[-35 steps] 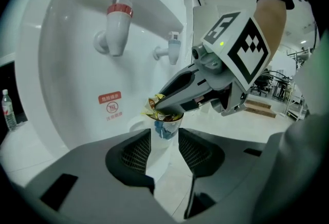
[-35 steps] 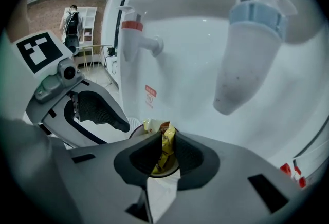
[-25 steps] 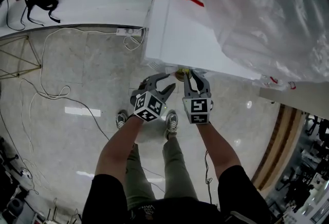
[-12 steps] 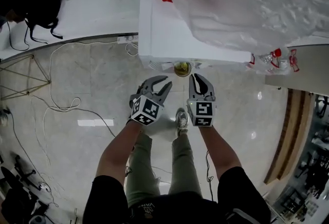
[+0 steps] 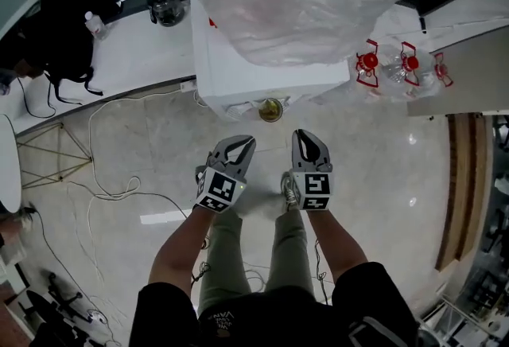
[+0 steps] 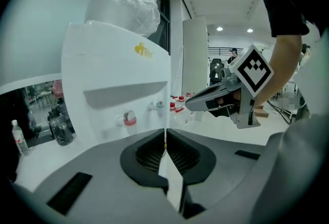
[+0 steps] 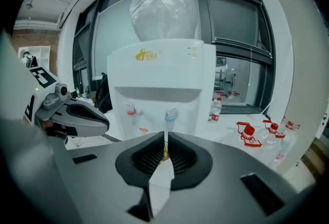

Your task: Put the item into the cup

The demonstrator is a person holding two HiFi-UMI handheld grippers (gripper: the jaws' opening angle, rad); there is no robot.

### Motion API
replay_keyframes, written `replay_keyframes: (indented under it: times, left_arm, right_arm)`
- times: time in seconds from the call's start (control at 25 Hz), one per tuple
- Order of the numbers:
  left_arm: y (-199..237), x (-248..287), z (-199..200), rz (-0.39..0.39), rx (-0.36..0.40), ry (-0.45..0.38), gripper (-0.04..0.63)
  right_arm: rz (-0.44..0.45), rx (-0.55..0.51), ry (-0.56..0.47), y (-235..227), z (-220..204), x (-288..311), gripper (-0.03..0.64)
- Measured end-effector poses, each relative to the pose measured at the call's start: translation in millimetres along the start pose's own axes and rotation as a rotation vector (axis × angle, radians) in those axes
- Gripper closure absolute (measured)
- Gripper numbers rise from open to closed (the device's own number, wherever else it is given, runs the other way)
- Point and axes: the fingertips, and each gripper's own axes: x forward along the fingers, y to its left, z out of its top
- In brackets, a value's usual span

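Head view: over a pale stone floor [image 5: 119,154], the left gripper [image 5: 243,145] and the right gripper [image 5: 306,137] are held side by side. Both point toward 12 o'clock at a white water dispenser [image 5: 238,75]. A cup [image 5: 270,109] with something yellowish inside sits on the dispenser's ledge, well apart from both grippers. Red-capped bottles [image 5: 402,67] lie at 2 o'clock.

Left gripper view: the jaws have just been closing and meet with only a thin slit. Nothing is between them. The right gripper shows at 2 o'clock.

Right gripper view: the jaws are together and empty. Past them at 12 o'clock, under the taps [image 7: 171,113], a sliver of the cup shows.
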Motion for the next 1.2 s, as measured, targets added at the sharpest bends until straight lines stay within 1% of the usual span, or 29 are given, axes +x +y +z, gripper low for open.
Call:
replay_keyframes:
  times: [0.08,0.24,0.48,0.72,0.84,1.04,1.2]
  left_arm:
    - [-6.8,-12.4,17.6,0.0,-0.001,-0.012,0.568]
    - [-15.9,-37.6,54.7,0.016,0.001,-0.044,0.571]
    - [-37.2,-81.1,105.7,0.056,0.002,-0.091,0.572]
    - [-51.1,-124.6,143.8,0.102,-0.006,-0.119,0.572]
    - [-61.4,-145.5,161.5,0.115,-0.005,-0.136,0.573]
    - [-78.8,-177.0,193.8,0.123,0.021,-0.175,0.574]
    - [-87.1,-197.8,208.1,0.134,0.024,-0.194,0.574]
  right_arm:
    - [0.0,0.018,-0.015,-4.8,8.8,-17.4,0.565]
    - [0.005,0.055,-0.071,-9.1,39.8,-48.6,0.565]
    - [0.036,0.028,-0.15,-14.8,77.4,-104.2,0.565]
    - [0.046,0.022,-0.228,-16.8,123.5,-157.6,0.565]
    - [0.054,0.027,-0.237,-14.8,135.0,-184.5,0.565]
    - [0.058,0.023,-0.265,-13.0,152.4,-222.9,0.565]
    - [0.077,0.014,-0.285,-5.3,162.1,-246.2,0.565]
